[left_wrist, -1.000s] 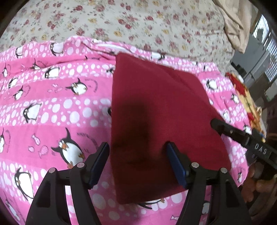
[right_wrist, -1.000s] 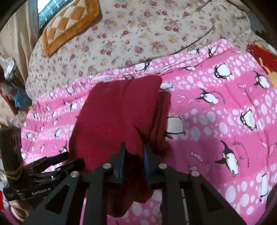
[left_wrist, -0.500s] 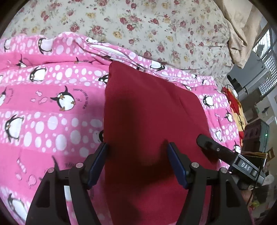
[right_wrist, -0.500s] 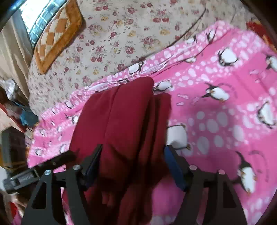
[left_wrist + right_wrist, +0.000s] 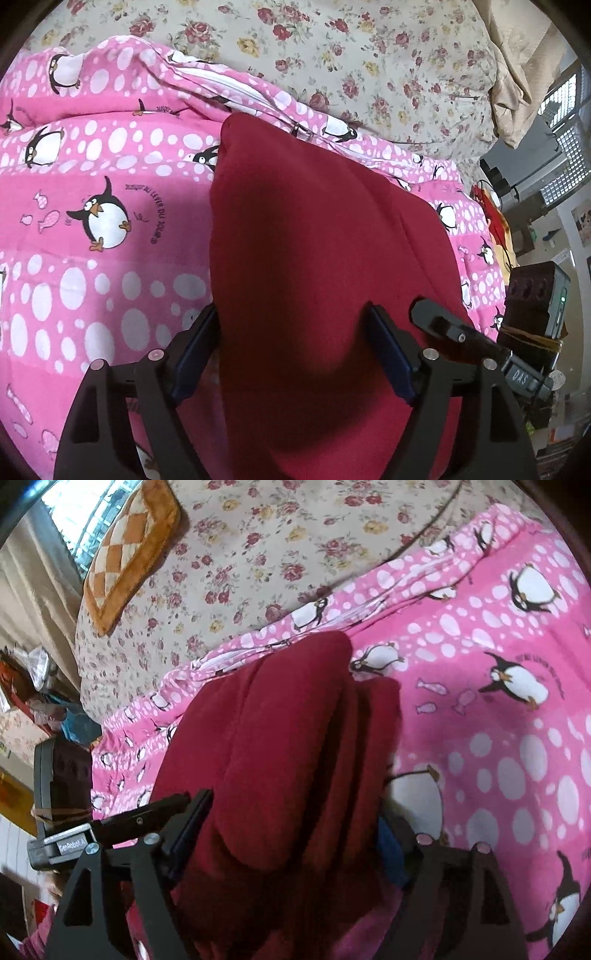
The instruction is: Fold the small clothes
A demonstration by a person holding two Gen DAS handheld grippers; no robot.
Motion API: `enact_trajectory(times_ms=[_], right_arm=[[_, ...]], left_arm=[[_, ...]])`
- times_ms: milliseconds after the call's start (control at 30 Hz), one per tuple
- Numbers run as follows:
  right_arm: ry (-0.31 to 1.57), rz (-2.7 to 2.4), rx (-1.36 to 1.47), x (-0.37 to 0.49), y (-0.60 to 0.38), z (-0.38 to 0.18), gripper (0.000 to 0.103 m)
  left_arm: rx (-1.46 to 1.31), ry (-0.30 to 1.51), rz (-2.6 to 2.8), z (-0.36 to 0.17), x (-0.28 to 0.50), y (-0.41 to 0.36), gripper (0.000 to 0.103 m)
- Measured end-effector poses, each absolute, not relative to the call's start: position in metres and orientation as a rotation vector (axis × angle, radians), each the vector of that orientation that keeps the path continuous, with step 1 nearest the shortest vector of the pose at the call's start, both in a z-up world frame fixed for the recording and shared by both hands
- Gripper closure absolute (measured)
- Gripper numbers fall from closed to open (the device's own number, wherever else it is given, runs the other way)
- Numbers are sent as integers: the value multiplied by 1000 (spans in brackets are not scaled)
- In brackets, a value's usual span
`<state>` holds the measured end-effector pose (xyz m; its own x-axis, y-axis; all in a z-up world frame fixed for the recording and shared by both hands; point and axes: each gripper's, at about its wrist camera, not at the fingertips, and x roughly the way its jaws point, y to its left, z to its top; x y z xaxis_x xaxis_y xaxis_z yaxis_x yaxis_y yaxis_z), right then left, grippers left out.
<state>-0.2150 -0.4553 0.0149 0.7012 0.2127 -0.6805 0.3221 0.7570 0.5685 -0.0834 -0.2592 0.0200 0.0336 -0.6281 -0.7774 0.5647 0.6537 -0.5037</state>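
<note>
A dark red folded garment (image 5: 314,258) lies on a pink penguin blanket (image 5: 92,184). My left gripper (image 5: 295,347) is open, its blue-padded jaws low over the garment's near end, one at each side. The garment (image 5: 280,738) in the right wrist view shows stacked folded layers. My right gripper (image 5: 291,830) is open and straddles that near end. Its right pad is partly hidden by cloth. The right gripper's finger (image 5: 439,325) shows beside my left one, and the left gripper's finger (image 5: 147,816) shows in the right wrist view.
A floral bed cover (image 5: 369,55) lies beyond the blanket (image 5: 498,701). An orange checked cushion (image 5: 129,550) sits at the far left. A beige cloth (image 5: 517,74) and shelves with clutter stand at the right, a red patterned item (image 5: 495,225) at the bed's edge.
My right gripper has opened from its shut hold on the red cloth. Both grippers have moved closer and lower over the garment, which now lies folded on the blanket.
</note>
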Motion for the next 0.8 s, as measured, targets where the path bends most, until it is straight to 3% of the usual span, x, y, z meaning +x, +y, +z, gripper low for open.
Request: enact_trajectory(times_ms=[400, 467, 800], right_arm=[[794, -72, 708, -217, -453, 15, 22], [796, -74, 693, -219, -451, 18, 31], [803, -79, 672, -220, -447, 29, 46]], left_arm=[[-54, 1228, -912, 19, -83, -262, 41], [-42, 1213, -918, 20, -84, -263, 45], [-2, 1153, -900, 35, -96, -262, 71]])
